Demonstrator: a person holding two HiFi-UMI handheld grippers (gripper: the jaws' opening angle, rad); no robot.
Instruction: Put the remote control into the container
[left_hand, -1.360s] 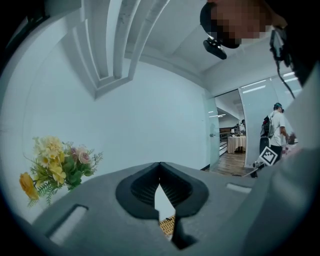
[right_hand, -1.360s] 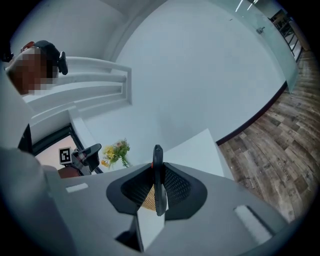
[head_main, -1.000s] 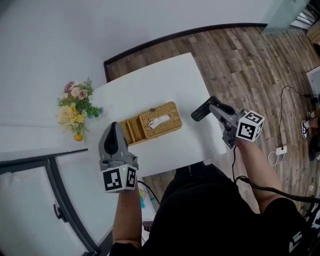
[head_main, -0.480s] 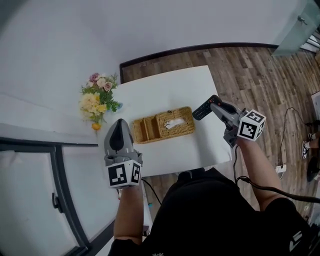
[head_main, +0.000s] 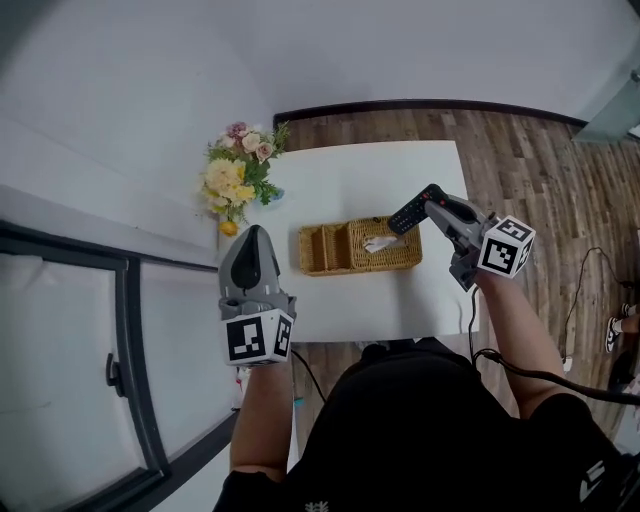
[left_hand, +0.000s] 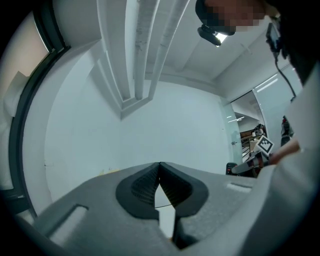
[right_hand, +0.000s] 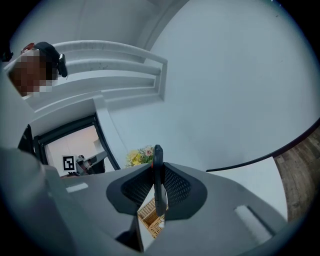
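Right gripper (head_main: 431, 197): my jaws are narrowly apart and clamped on the remote control (head_main: 409, 211), their pads pressing its two flat faces.
Remote control: black with a red button near its far end (seen edge-on in the right gripper view (right_hand: 158, 186)). It sticks out past my fingertips.
Where it hangs: in the air, touching neither table nor basket. In the head view it lies over the right-hand far corner of the container (head_main: 345, 268).
Container: a wicker basket on the white table (head_main: 390, 305), with open compartments at its left end and something white (head_main: 378, 243) in its right part. The right gripper view shows the basket below, through the gap under my jaws.
Left gripper (head_main: 252, 233): my jaws meet at the tips with nothing between them. I hold it off the table's left edge, well apart from the remote.
Flowers (head_main: 238, 176): at the table's far left corner, just beyond the left gripper's tip.
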